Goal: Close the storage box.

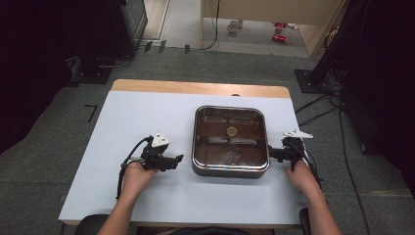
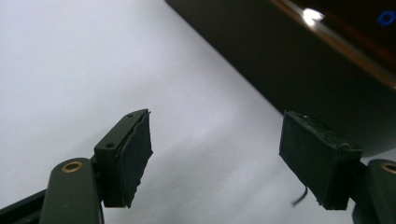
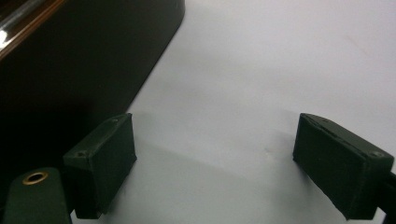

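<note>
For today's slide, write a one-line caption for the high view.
Two open hand-held grippers, left gripper and right gripper, flank a square metal pan on a white table.

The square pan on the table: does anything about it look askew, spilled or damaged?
Nothing stands out. The square pan sits flat and square to the table, with a small round piece inside; no spill or damage shows.

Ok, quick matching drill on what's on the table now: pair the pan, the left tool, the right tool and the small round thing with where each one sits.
Things:
1 pan
2 left tool
3 right tool
4 small round thing

Places:
A inside the pan, on its bottom
B beside the pan's right wall
C middle of the table
D left of the pan, apart from it

Pairs: 1-C, 2-D, 3-B, 4-A
</note>
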{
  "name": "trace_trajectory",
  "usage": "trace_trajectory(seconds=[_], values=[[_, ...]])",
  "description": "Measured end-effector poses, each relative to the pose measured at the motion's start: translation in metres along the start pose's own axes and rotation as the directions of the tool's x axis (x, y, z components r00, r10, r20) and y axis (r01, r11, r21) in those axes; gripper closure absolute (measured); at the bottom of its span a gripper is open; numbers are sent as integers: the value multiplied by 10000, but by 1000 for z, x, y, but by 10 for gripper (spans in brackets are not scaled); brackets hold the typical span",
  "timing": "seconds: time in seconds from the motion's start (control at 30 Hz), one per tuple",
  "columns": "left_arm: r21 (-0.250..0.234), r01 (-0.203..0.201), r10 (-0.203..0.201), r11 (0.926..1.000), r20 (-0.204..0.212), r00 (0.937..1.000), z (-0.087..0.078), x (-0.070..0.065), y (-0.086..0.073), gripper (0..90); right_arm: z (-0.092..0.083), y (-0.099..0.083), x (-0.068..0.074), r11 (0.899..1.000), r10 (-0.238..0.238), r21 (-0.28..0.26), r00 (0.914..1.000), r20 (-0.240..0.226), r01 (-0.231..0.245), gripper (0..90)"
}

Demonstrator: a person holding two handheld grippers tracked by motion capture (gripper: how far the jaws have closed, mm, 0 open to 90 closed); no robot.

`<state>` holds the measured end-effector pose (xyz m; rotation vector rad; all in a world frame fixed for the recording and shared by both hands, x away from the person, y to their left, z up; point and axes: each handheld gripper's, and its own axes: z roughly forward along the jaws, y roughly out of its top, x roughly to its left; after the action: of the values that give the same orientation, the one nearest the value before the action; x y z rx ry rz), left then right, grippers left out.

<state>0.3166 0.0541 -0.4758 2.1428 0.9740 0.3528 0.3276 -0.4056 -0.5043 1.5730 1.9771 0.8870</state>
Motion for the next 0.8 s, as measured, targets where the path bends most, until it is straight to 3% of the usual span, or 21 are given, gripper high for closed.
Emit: trace_trajectory(seconds=[0.2, 0.37, 0.6, 0.8], values=[[789, -241, 240, 9966, 21, 9997, 13, 0, -6, 238, 0, 0, 0, 10000, 1, -1, 10000, 1, -1, 125], [749, -246, 251, 9969, -61, 9997, 14, -2, -7, 209, 0, 0, 0, 10000, 0, 1, 10000, 0, 0, 125], [39, -219, 220, 9998, -440, 9988, 18, -11, -17, 126, 0, 0, 0, 10000, 4, 3, 10000, 1, -4, 125], [56, -177, 180, 9998, -509, 9985, 18, -12, -16, 125, 0, 0, 0, 10000, -1, 0, 10000, 1, 1, 125]])
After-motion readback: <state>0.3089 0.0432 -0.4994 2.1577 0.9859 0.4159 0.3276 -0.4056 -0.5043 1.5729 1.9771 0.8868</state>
